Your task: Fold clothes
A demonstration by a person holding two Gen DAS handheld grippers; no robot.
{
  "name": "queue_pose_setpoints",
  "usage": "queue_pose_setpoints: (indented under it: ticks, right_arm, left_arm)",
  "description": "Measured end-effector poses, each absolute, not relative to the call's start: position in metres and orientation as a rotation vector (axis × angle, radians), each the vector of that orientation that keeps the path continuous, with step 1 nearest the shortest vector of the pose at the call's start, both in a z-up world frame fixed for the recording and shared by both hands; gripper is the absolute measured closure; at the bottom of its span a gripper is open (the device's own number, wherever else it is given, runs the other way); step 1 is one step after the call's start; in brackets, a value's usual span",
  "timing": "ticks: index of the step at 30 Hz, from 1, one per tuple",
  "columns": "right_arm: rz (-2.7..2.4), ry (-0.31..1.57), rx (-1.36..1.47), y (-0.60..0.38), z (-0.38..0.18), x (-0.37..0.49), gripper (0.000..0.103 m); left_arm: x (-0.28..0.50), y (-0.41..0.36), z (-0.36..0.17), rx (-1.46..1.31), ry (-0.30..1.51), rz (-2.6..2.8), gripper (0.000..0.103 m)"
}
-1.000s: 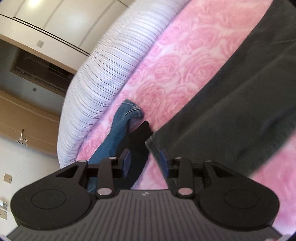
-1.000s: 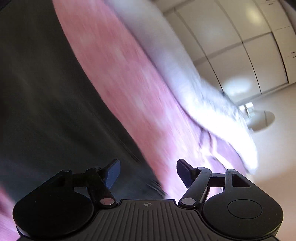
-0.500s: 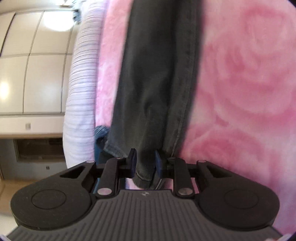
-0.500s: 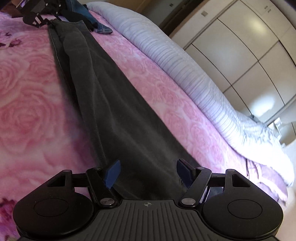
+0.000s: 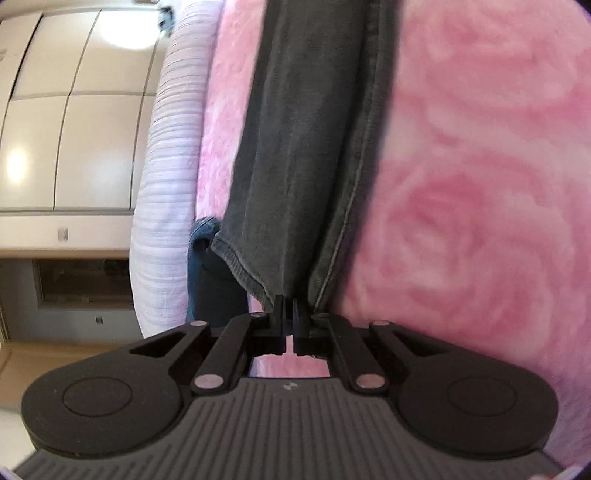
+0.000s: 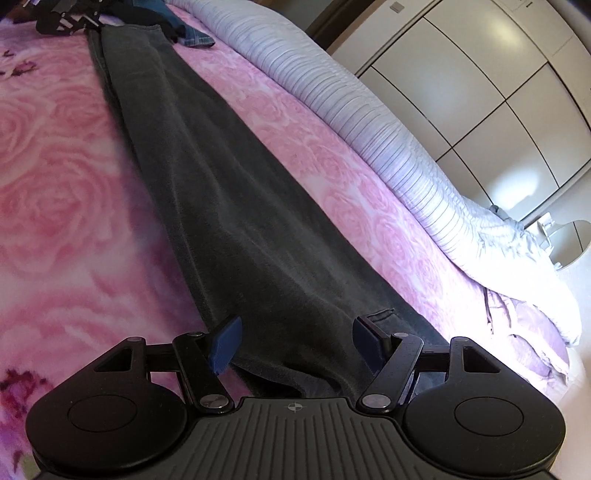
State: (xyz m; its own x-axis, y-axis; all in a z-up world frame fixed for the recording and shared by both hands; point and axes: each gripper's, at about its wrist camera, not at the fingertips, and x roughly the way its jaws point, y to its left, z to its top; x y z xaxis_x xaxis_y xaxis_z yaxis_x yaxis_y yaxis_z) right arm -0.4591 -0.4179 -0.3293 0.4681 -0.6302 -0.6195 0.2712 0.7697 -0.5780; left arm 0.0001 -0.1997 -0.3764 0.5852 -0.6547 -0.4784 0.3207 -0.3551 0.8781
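On the rose-printed pink bed cover [image 6: 55,199], we see dark grey jeans [image 6: 229,206] stretched long and flat. Our left gripper [image 5: 289,314] pinches their hem; our right gripper [image 6: 295,338] hovers, fingers spread, over the waist end.

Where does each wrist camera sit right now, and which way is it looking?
Left wrist: on the left hand-held gripper, shut on the trousers' hem, looking along them.
Right wrist: on the right hand-held gripper, open over the trousers' other end, facing the left one.
Shared: trousers, pink bedspread, striped duvet. No hand shows.
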Motion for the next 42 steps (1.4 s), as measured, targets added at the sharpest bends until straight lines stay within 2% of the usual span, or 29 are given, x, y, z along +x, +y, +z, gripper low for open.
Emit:
queue_pose_setpoints:
  ticks: [6,8,14,21,29,30,31,32,33,36,39,40,42]
  right_arm:
    - [-0.604,0.92,-0.4,-0.409,-0.326,-0.478,0.033]
    - [-0.618,0.927,-0.372,-0.408,-0.329,-0.486,0.033]
    - [-0.634,0.924,-0.313,-0.398,-0.338,-0.503,0.033]
    - [-0.701,0.787,-0.07,-0.409,-0.334,-0.517,0.033]
    - [-0.736,0.688,0.058,-0.412,-0.327,-0.521,0.034]
    - [-0.753,0.678,0.07,-0.413,-0.327,-0.522,0.034]
    - [-0.77,0.669,0.082,-0.415,-0.326,-0.522,0.034]
    - [-0.786,0.659,0.094,-0.416,-0.326,-0.523,0.034]
    - [-0.81,0.655,0.106,-0.419,-0.326,-0.523,0.035]
    - [-0.826,0.632,0.166,-0.423,-0.326,-0.526,0.035]
    - [-0.815,0.629,0.182,-0.423,-0.326,-0.522,0.035]
    - [-0.822,0.631,0.179,-0.423,-0.327,-0.521,0.039]
    - [-0.832,0.63,0.189,-0.427,-0.327,-0.519,0.055]
  left_arm:
    - [-0.019,-0.189,-0.355,1.578,-0.275,-1.029,0.094]
    - [-0.033,-0.185,-0.348,1.55,-0.274,-1.042,0.087]
    - [-0.116,-0.187,-0.329,1.488,-0.426,-1.186,0.08]
    - [-0.231,-0.229,-0.322,1.347,-0.596,-1.455,0.066]
    - [-0.3,-0.286,-0.336,1.337,-0.695,-1.633,0.067]
    - [-0.302,-0.293,-0.336,1.348,-0.67,-1.632,0.071]
    - [-0.303,-0.299,-0.336,1.359,-0.642,-1.629,0.093]
    - [-0.303,-0.307,-0.332,1.352,-0.595,-1.611,0.1]
    - [-0.3,-0.312,-0.328,1.318,-0.551,-1.594,0.102]
    - [-0.288,-0.326,-0.311,1.225,-0.444,-1.558,0.103]
    - [-0.291,-0.324,-0.302,1.204,-0.461,-1.582,0.103]
    - [-0.294,-0.318,-0.3,1.203,-0.483,-1.61,0.1]
    - [-0.303,-0.305,-0.303,1.215,-0.519,-1.676,0.093]
